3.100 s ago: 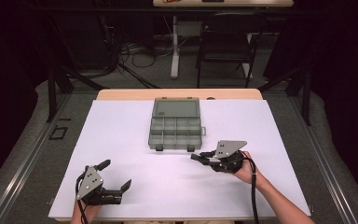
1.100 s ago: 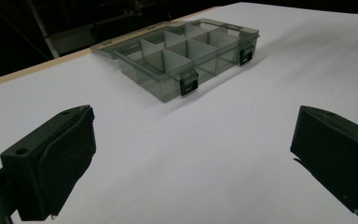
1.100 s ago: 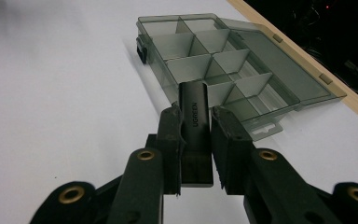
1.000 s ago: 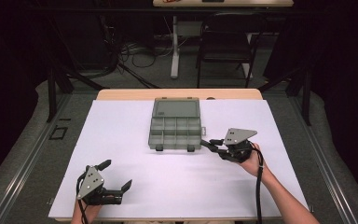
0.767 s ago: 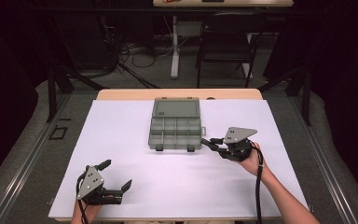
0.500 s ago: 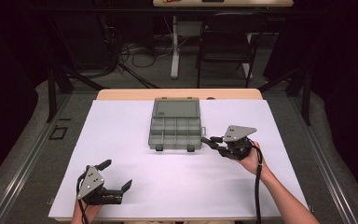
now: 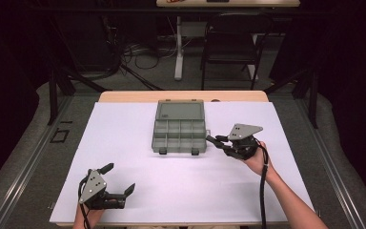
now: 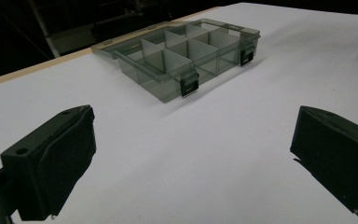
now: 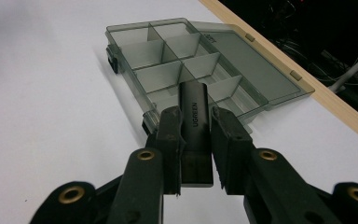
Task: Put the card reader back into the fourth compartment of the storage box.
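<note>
A smoky clear compartment box [image 7: 179, 136] lies open at the table's middle back, its lid [image 7: 180, 110] flat behind it. My right gripper [image 7: 218, 141] hovers just right of the box's front right corner, shut on a black UGREEN adapter [image 9: 194, 128] that points over the near compartments [image 9: 186, 70]. My left gripper [image 7: 119, 179] rests near the front left edge, its jaws wide open with bare white table between them. From there the box [image 8: 182, 56] lies well ahead, its two latches [image 8: 189, 86] facing the gripper.
The white table cover [image 7: 124, 138] ends in a wooden edge [image 7: 181, 96] at the back. A black chair [image 7: 231, 43] and cables stand beyond on the floor. A cable [image 7: 263, 186] trails from the right gripper along the forearm.
The right gripper has moved back and to the right, up to the box's right side, with the adapter held. The left gripper has stayed put.
</note>
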Demonstrator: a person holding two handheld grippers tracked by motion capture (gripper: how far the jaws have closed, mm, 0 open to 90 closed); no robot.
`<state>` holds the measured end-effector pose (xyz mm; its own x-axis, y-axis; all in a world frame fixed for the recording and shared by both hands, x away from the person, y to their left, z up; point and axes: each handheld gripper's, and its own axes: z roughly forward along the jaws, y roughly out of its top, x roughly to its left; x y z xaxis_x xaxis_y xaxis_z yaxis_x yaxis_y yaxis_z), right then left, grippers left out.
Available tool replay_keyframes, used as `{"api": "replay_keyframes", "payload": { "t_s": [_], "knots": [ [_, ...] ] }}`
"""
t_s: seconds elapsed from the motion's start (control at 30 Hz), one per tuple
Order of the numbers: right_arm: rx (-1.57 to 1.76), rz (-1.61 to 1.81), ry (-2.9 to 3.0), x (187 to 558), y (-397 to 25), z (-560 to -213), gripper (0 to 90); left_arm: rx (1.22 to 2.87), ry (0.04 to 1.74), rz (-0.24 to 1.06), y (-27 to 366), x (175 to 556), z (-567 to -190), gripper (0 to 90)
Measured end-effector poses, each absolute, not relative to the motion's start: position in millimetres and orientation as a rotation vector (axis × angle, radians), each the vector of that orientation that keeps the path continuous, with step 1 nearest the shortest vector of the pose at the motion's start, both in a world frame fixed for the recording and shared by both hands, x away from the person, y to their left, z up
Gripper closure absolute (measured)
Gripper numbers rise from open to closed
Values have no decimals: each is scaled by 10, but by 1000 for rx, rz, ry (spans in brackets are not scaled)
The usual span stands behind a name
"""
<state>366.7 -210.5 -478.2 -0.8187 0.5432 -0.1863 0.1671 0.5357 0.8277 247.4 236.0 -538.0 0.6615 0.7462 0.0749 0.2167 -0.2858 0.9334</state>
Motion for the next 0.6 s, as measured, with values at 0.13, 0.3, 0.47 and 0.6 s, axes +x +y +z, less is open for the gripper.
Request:
{"api": "replay_keyframes", "payload": {
  "t_s": [0.13, 0.3, 0.47, 0.6],
  "knots": [
    [591, 1198, 2350, 3700, -2093, -4755, 740, 1828, 762, 630, 2356, 2474, -5379, 2],
    [606, 1190, 2350, 3759, -2070, -4741, 740, 1826, 766, 631, 2360, 2478, -5381, 2],
    [618, 1178, 2352, 3823, -2050, -4727, 740, 1827, 766, 631, 2360, 2479, -5381, 2],
    [629, 1165, 2364, 3878, -2034, -4716, 740, 1824, 765, 630, 2363, 2479, -5381, 2]
  ]
}}
